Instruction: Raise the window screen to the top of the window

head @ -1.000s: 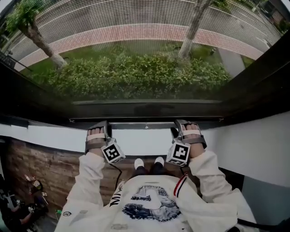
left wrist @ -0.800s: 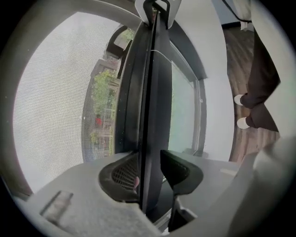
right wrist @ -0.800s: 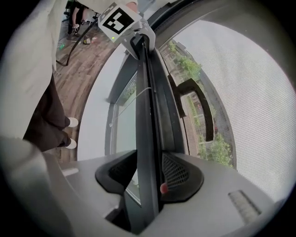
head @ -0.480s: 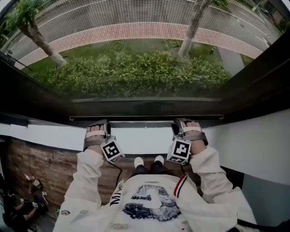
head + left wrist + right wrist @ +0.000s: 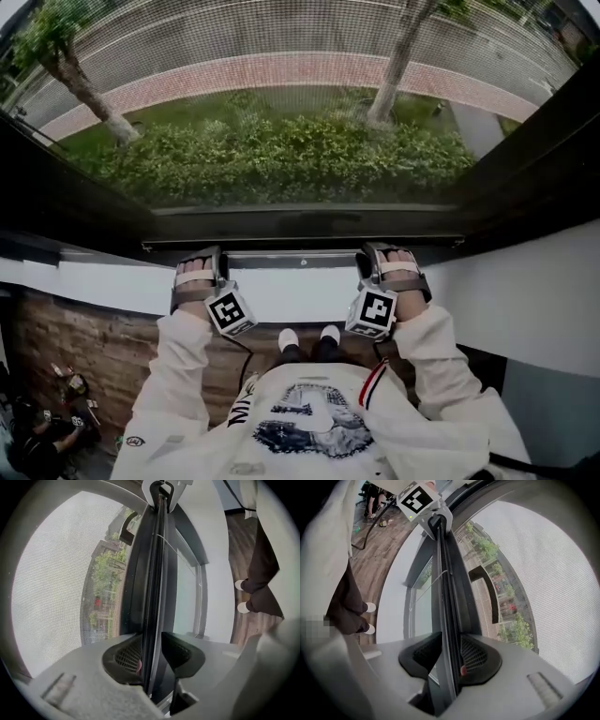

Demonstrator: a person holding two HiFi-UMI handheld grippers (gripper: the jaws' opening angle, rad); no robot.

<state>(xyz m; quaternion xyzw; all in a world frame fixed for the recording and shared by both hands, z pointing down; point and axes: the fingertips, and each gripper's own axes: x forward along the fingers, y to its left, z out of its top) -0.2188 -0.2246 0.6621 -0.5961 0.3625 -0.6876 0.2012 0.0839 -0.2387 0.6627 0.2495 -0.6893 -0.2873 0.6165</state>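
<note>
The window screen's dark bottom bar lies low across the window, just above the white sill. The grey mesh stretches above it. My left gripper holds the bar's left part and my right gripper its right part. In the left gripper view the bar runs between the pads of the left gripper, which press on it. The right gripper view shows the bar clamped by the right gripper. Both pairs of jaws have just been closing on the bar.
A black handle sits on the outer frame beyond the mesh. Dark frame sides flank the opening. Below are a wooden floor, the person's white shoes, and cables and gear at the lower left.
Both grippers stay at the bar in almost the same spots. The bar is at the same height as before.
</note>
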